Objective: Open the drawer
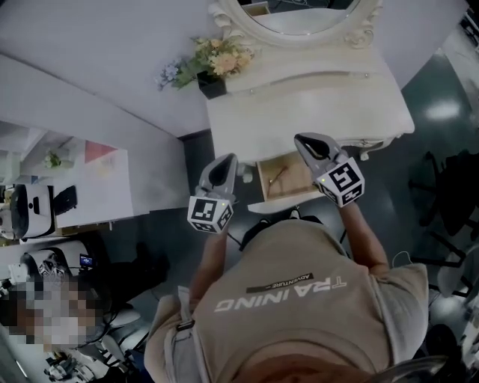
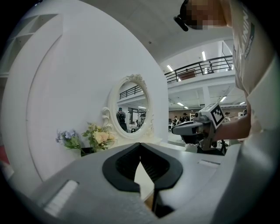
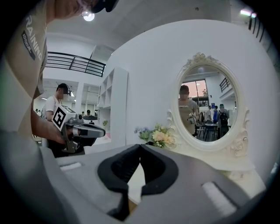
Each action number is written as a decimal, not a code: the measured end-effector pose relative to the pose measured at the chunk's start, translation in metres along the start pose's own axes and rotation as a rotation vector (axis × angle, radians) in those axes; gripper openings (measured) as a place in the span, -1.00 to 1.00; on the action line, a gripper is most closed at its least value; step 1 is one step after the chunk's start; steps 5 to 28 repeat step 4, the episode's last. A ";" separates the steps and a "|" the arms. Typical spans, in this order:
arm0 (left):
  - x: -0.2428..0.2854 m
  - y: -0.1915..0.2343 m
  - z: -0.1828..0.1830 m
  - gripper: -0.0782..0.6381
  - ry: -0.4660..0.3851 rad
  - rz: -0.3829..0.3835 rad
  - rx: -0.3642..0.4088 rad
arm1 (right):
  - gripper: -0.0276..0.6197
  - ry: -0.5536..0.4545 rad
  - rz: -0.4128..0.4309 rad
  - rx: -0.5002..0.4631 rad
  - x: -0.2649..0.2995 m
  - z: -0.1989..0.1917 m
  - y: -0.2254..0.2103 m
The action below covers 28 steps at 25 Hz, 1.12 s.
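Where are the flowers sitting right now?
In the head view, the flowers stand at the back left corner of the white dressing table, just left of the oval mirror, beyond the open drawer.

Lab hall, mezzanine railing (image 2: 205,65), cluttered desk (image 1: 105,196)

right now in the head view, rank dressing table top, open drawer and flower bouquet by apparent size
1. dressing table top, clearly largest
2-3. flower bouquet and open drawer look about alike; the right gripper hides part of the drawer
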<state>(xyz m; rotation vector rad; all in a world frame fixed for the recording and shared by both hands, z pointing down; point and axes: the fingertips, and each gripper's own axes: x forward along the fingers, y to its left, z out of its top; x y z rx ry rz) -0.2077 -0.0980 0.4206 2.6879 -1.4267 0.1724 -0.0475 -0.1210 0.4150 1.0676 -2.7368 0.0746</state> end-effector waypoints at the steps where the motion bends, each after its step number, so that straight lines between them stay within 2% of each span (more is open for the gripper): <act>1: 0.001 0.000 -0.001 -0.76 0.001 0.004 -0.001 | -0.91 0.003 0.006 0.000 0.000 -0.002 0.001; 4: 0.003 0.000 -0.004 -0.76 0.003 0.021 -0.001 | -0.91 0.004 0.027 -0.010 0.001 -0.006 0.003; 28: 0.003 0.000 -0.004 -0.76 0.003 0.021 -0.001 | -0.91 0.004 0.027 -0.010 0.001 -0.006 0.003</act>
